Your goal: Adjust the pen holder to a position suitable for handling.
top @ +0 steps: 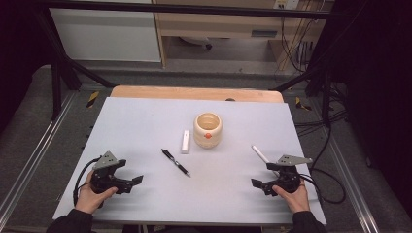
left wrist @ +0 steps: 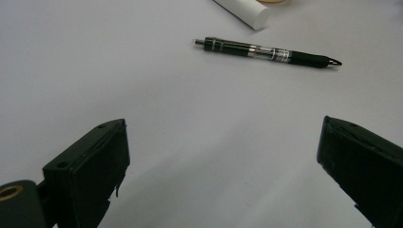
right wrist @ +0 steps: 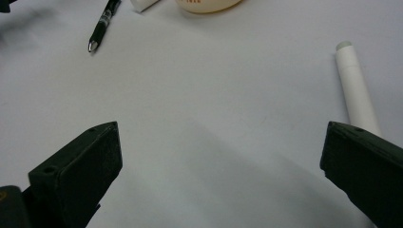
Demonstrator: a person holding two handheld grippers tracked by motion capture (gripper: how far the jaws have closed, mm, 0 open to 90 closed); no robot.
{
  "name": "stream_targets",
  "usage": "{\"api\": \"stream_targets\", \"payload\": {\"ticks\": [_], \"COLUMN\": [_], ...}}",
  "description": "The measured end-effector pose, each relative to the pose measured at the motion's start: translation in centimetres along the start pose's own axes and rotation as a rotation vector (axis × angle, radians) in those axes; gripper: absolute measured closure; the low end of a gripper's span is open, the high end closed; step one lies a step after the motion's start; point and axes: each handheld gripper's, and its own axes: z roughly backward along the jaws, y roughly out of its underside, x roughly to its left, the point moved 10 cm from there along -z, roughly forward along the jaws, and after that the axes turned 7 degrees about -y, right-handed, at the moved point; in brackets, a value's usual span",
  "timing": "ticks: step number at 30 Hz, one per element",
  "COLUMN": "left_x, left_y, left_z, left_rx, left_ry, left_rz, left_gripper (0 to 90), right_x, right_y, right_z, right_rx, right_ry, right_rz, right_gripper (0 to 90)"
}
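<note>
On the pale grey counter (top: 145, 121), both sets of tongs sit low at the near edge, one at each corner. The left tongs (top: 137, 180) rest in the person's left hand (top: 90, 196), their tips aimed inward toward the middle of the counter. From the left gripper view, the jaws stand wide apart with nothing but bare surface between them. Ahead of them lies the black pen (left wrist: 268, 52), flat on the counter, well clear of the jaws. Just past it in that view is the end of a short white stick (left wrist: 244, 10).

Over on the other side, the right tongs (top: 256, 184) sit in the right hand (top: 294, 196), also pointing inward. The right gripper view shows these jaws spread wide too, gripping nothing. A white marker (right wrist: 355, 90) lies close by; its near end runs down behind the right-hand jaw in that view, so I can't tell whether they touch.

From the high view, the black pen lies slantwise near the centre, nearer the left tongs than the right. The short white stick lies just beyond it, and right beside that stands the round cream cup (top: 208, 129), upright, with an orange mark on its front. The white marker lies at an angle off to the right, near the right tongs.
</note>
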Motion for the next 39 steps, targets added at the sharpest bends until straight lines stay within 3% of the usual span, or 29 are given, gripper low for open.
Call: {"api": "stream_targets", "payload": {"ticks": [19, 39], "left_x": [-0.1, 0.1], "left_y": [0.3, 0.4], "left_z": [-0.2, -0.2], "left_rx": [0.01, 0.013], "left_ry": [0.001, -0.009], "left_rz": [-0.005, 0.002], "left_gripper": [3.8, 3.8], "right_x": [1.0, 2.0], "right_y": [-0.7, -3.0], "right_z": [-0.7, -1.9], "right_rx": [0.004, -0.006], "right_ry": [-0.011, 0.007], "right_rz": [0.014, 0.055], "right_gripper": [0.8, 0.8]}}
